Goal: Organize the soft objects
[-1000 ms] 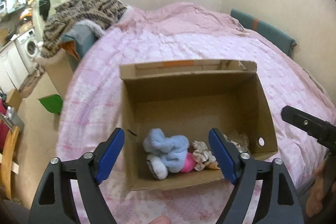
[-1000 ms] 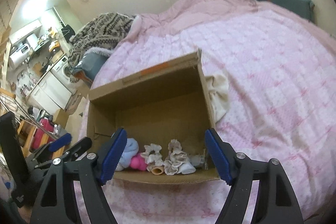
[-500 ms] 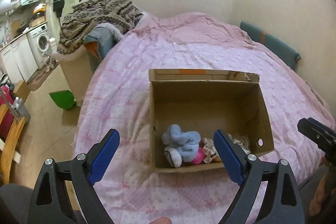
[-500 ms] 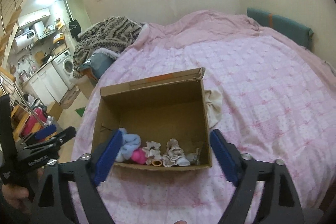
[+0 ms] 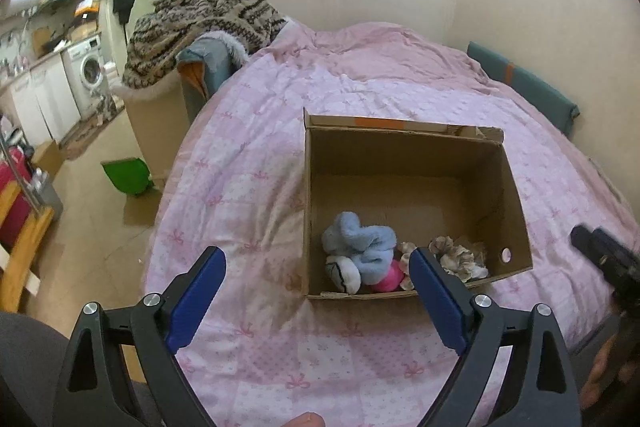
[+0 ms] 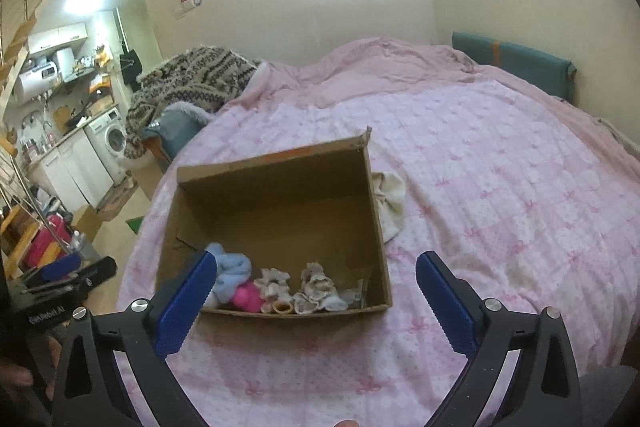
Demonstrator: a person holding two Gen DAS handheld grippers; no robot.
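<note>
An open cardboard box (image 5: 516,203) (image 6: 378,223) sits on the pink bed. Along its near wall lie a light blue plush (image 5: 360,239) (image 6: 232,271), a pink soft toy (image 5: 390,277) (image 6: 248,297) and beige frilly cloth pieces (image 5: 456,255) (image 6: 316,285). A cream cloth (image 6: 390,203) lies on the bed against the box's right side. My left gripper (image 5: 316,291) is open and empty, held back from the box's near left corner. My right gripper (image 6: 316,295) is open and empty, held back from the box's near wall.
The pink quilted bed (image 5: 248,187) (image 6: 500,187) spreads around the box. A patterned blanket pile (image 5: 200,23) (image 6: 192,83) sits at the bed's far left. A green bin (image 5: 126,177) stands on the floor at left. A teal cushion (image 5: 520,83) (image 6: 512,63) lines the far wall.
Both grippers have pulled back and up from the box, which now looks smaller and farther. Both stayed open and empty. The things in the box have not moved.
</note>
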